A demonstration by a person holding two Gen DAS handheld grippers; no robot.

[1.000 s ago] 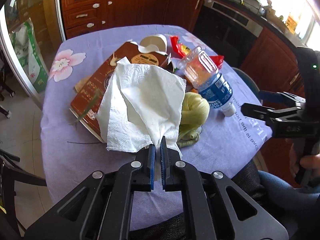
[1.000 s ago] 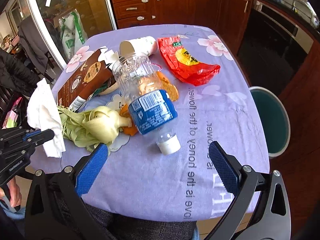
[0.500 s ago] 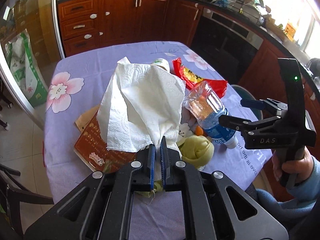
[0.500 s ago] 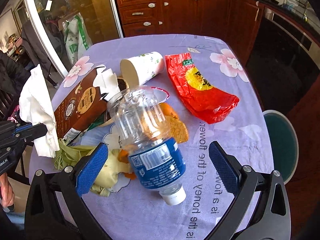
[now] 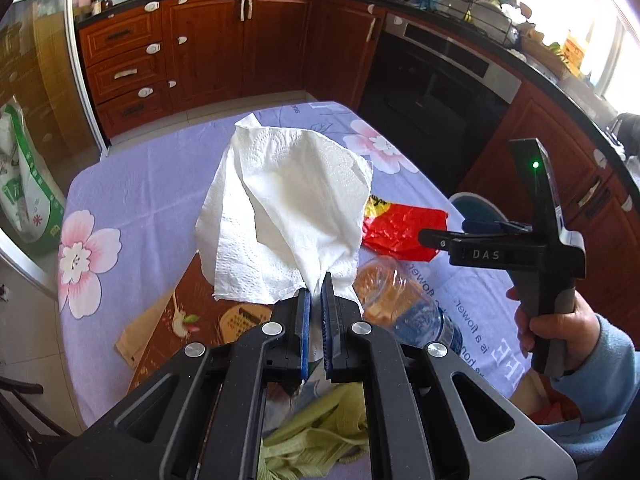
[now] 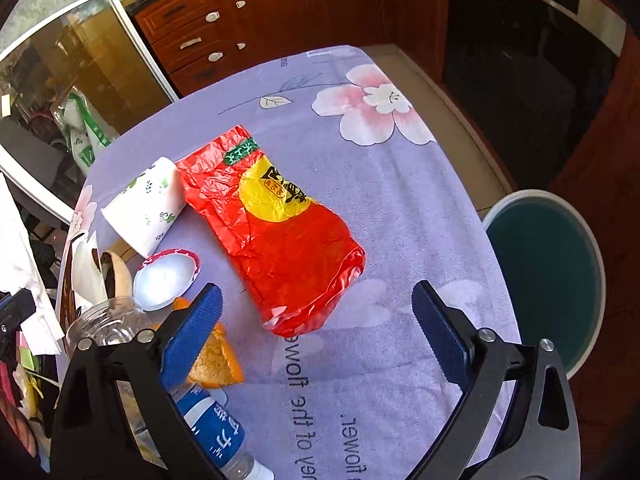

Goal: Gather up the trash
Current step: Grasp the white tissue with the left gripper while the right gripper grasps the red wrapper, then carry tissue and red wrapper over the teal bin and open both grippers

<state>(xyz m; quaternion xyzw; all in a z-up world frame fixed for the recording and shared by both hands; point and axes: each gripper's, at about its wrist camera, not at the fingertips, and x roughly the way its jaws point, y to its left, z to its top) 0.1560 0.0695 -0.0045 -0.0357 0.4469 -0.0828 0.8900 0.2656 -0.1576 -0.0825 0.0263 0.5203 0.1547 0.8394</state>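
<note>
Red snack wrapper (image 6: pixel 276 236) lies just ahead of the wide-open right gripper (image 6: pixel 316 332), long axis running away leftward; left gripper (image 5: pixel 314 320) pinches the paper towel (image 5: pixel 284 216).

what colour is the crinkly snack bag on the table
The snack bag is red with a yellow patch and a green strip at one end, shown best in the right wrist view.

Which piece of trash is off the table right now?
The white paper towel, pinched in the left gripper. The red wrapper, paper cup and plastic bottle all lie on the tablecloth.
</note>
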